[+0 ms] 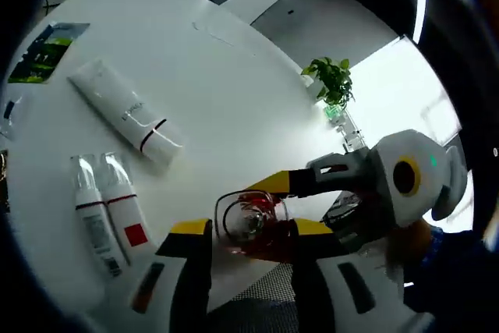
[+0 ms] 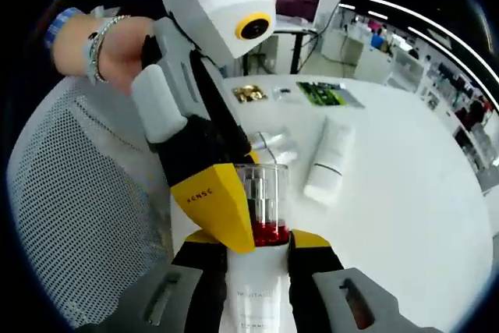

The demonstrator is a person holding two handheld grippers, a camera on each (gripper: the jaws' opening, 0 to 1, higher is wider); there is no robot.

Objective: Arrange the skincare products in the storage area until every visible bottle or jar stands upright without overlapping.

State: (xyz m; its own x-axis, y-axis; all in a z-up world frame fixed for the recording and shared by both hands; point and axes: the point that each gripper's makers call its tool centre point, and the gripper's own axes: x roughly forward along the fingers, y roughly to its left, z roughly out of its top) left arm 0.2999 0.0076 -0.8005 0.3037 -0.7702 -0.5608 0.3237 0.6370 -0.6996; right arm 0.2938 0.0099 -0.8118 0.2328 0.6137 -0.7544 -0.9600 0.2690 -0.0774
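A bottle with a white body, red neck and clear cap (image 2: 263,193) hangs over the table's near edge. My right gripper (image 2: 257,249) is shut on its white body (image 2: 256,298). My left gripper (image 1: 251,228) faces the cap end (image 1: 249,220) with a jaw on each side, shut on it; in the right gripper view it reaches in from the upper left (image 2: 226,204). The right gripper (image 1: 300,189) reaches in from the right in the left gripper view. A white tube (image 1: 129,115) (image 2: 327,157) lies flat on the table. Two clear-capped white bottles (image 1: 109,212) (image 2: 270,143) lie side by side.
The round white table (image 1: 226,76) also carries a green leaflet (image 1: 43,52) (image 2: 327,93), a gold packet (image 2: 249,93) and a small potted plant (image 1: 333,83) at its far edge. A grey mesh chair (image 2: 70,193) stands at the near edge. A person's wrist with a bracelet (image 2: 100,40) holds the left gripper.
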